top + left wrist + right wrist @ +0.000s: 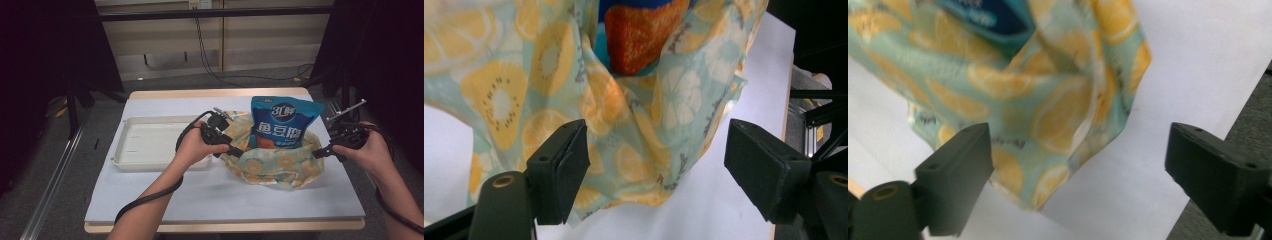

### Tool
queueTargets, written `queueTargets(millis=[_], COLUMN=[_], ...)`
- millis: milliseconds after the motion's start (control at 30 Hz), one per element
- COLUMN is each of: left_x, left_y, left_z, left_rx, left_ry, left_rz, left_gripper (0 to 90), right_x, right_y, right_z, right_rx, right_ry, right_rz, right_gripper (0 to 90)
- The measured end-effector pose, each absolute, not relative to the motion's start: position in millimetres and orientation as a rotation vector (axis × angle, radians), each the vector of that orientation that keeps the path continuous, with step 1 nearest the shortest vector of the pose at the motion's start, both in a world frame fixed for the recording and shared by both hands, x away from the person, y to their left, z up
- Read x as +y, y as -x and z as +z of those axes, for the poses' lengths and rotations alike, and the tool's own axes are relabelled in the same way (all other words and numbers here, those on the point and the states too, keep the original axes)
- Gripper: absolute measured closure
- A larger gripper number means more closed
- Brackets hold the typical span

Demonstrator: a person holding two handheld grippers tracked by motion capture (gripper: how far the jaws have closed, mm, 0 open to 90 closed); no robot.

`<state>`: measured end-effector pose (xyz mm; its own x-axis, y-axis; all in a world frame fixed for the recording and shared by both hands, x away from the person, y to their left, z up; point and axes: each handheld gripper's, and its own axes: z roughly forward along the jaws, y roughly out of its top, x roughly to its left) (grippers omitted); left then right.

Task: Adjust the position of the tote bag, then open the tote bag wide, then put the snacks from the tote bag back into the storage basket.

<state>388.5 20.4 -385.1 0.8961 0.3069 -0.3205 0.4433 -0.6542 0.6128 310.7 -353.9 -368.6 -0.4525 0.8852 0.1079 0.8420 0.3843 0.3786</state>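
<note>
White table [210, 195], tray [150, 140] in high view alone; both grippers' jaws wide apart beside fruit-print cloth [634, 125] around snack bag [282, 122].

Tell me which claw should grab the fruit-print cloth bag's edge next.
Left, probably. The left claw stands open with the cloth bag bunched between its jaws, nothing pinched. The right claw is open too, but the cloth sits off to one side of its gap.

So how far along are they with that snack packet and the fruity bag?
Done: the blue snack packet stands inside the fruit-print cloth bag. In hand: nothing; the left gripper and right gripper sit open beside the bag. Left, probably: drawing back; the white tray is bare.
</note>
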Motion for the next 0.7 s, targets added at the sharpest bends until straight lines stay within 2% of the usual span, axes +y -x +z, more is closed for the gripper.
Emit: queueTargets(millis=[233,700], left_x=[16.5,-4.0], left_y=[-397.8,-417.2], left_z=[-370.9,-341.5], left_rx=[0.53,0.471], left_ry=[-2.326,-2.33], left_rz=[-0.227,-0.2], left_gripper=[24.5,24.0], right_x=[-347.3,-336.9], right_y=[-297.8,-287.6], right_z=[-368.6,-393.6], right_rx=[2.502,2.542], right_ry=[-1.584,-1.58], right_rz=[0.611,0.499], right_gripper=[8.6,8.9])
